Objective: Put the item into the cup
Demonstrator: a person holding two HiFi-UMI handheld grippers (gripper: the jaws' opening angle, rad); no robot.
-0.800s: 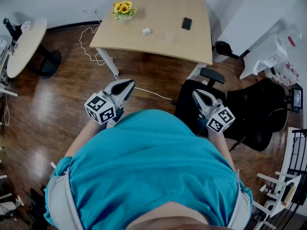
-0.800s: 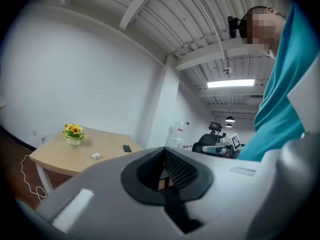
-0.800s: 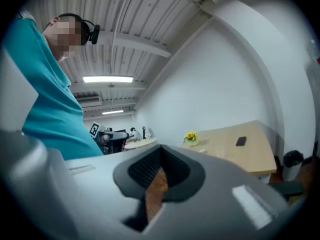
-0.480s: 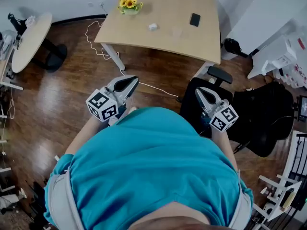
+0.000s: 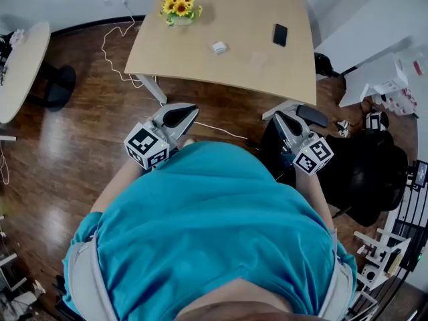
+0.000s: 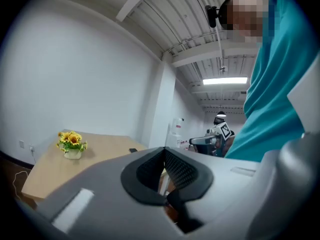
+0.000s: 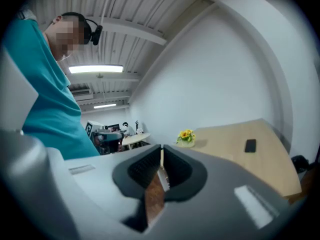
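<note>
Sunflowers (image 5: 178, 7) in a pot stand left on the pale wooden table (image 5: 194, 62), then the small white blocky item (image 5: 219, 47), the clear cup (image 5: 259, 59) near it, and a flat black phone (image 5: 279, 35). Left gripper (image 5: 179, 114) and right gripper (image 5: 284, 120), with ribbed black pads, hover well short of it, jaws closed and empty

On the table (image 5: 227, 12), the item (image 5: 219, 47) lies left of the cup (image 5: 259, 59).

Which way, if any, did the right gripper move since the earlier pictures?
Yes. The right gripper has moved forward, closer to the near edge of the table.
</note>
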